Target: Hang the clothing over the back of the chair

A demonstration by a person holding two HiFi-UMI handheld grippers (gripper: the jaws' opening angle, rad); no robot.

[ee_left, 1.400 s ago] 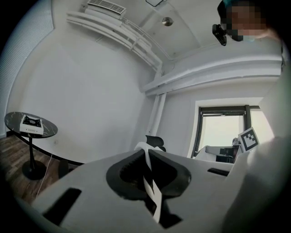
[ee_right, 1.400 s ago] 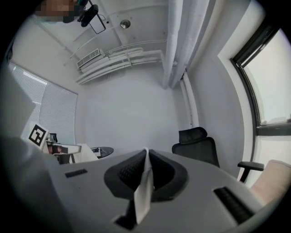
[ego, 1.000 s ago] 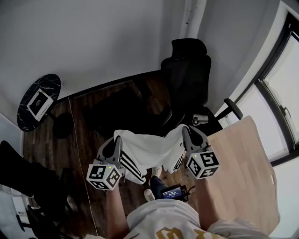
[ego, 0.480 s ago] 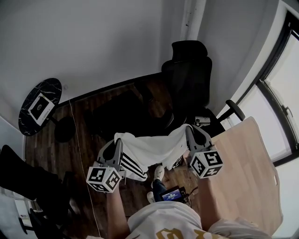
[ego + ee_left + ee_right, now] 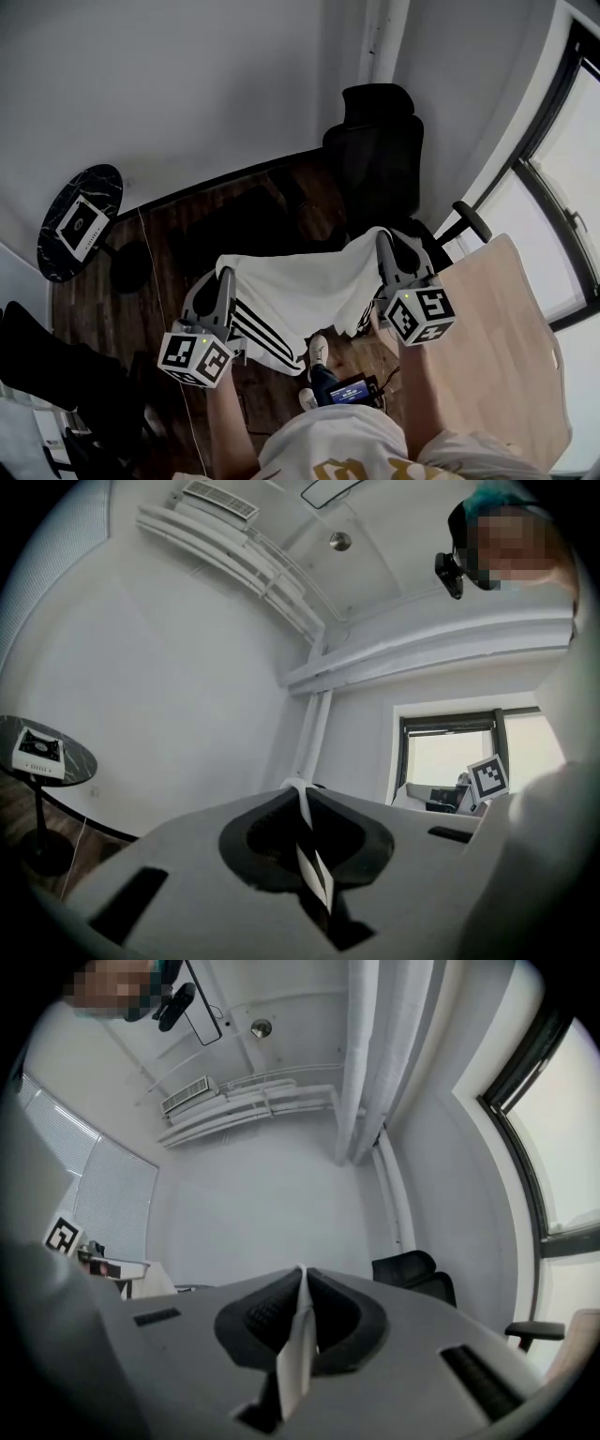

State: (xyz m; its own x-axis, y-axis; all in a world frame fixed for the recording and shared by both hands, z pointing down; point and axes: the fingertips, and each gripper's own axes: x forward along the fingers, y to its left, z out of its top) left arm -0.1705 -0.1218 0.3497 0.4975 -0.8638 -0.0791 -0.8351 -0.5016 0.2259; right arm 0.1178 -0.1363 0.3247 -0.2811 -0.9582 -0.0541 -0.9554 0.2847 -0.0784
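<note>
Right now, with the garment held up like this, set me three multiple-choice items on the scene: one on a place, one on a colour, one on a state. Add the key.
1. Where does the chair stand relative to the garment?
A. ahead, past it
B. tipped over to its left
C. nowhere in view

2. What colour are the garment's stripes?
A. red
B. black
C. yellow

3. How do the left hand-held gripper and the right hand-held gripper stand?
A. both open, garment dropped
B. both shut on the garment
C. only the left one shut on it

Key:
1 A: the head view shows the chair upright beyond the spread cloth.
2 B: black stripes run across the white cloth near the left hand-held gripper.
3 B: each gripper view shows cloth pinched between closed jaws.
</note>
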